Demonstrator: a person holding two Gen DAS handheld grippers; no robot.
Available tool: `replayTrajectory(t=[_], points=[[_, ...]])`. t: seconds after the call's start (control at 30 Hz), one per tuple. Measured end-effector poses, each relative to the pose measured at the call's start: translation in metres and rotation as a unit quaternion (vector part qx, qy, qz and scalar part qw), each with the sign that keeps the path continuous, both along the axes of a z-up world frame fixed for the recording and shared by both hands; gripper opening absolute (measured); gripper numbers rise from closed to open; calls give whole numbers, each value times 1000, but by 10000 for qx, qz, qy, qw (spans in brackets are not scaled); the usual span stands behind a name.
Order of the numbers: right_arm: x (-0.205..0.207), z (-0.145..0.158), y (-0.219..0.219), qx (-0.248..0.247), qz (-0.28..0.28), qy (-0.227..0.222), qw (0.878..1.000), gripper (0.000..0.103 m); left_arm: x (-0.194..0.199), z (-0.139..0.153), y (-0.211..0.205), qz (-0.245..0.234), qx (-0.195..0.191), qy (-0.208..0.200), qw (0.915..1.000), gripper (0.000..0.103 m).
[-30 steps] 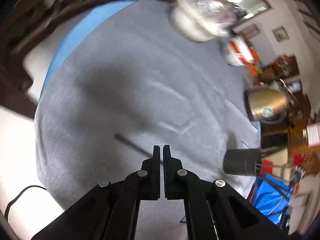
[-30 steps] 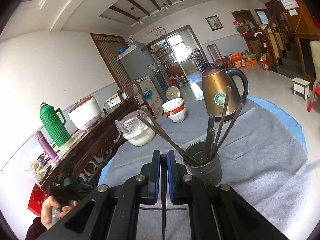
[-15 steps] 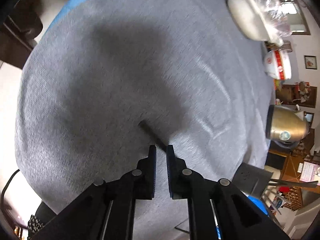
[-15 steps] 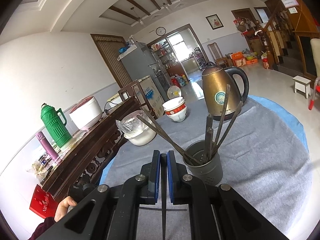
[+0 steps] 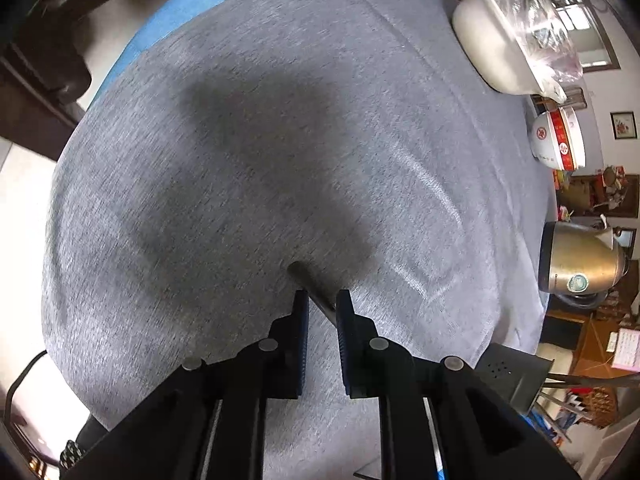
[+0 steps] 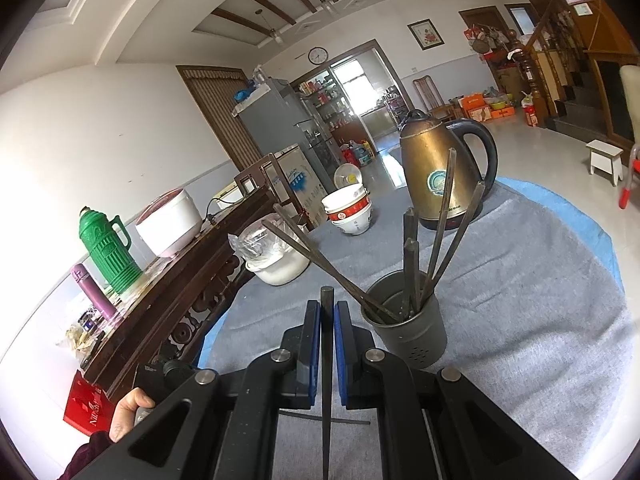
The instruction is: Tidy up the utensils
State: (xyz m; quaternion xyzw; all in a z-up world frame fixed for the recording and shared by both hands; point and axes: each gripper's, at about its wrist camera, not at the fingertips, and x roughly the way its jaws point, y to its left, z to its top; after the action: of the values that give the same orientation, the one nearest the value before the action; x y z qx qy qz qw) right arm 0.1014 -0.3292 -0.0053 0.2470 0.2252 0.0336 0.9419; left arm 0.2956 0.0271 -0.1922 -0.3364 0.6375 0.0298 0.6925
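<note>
My right claw (image 6: 327, 312) is clamped on one chopstick (image 6: 326, 344) beside the holder (image 6: 408, 330), ready to drop in, while my left claw (image 5: 322, 306), jaws just parted, straddles another chopstick (image 5: 308, 284) lying on the desk (image 5: 240, 160)

Chopstick (image 5: 310, 286) — far end hidden behind the jaws — holder (image 5: 514, 374) partly hidden too

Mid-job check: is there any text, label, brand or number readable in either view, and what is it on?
"Nil...": white letters on the red box; the rest is too blurred to read.
Round badge on the kettle: too blurred.
Red marks on the bowls: unreadable.
Numerals on the wall clock: too small.
</note>
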Motion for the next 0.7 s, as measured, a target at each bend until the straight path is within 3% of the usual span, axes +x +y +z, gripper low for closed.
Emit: replayTrajectory(t=[0.23, 0.33, 0.43, 0.57, 0.7], points=[[-1, 0, 3, 2, 26, -16, 10000, 8, 8, 6, -21, -376, 355, -310, 9982, 12], [-3, 2, 2, 46, 51, -50, 10000, 8, 2, 16, -28, -503, 325, -565, 9966, 0], [-5, 3, -6, 116, -36, -9, 9999, 8, -2, 39, -32, -698, 447, -923, 9923, 0], [-7, -3, -26, 517, -41, 241, 9984, 9, -7, 65, -44, -982, 705, -1355, 9834, 0], [-5, -22, -40, 980, 21, 628, 9932, 17, -11, 69, -36, -1059, 519, -1421, 9828, 0]])
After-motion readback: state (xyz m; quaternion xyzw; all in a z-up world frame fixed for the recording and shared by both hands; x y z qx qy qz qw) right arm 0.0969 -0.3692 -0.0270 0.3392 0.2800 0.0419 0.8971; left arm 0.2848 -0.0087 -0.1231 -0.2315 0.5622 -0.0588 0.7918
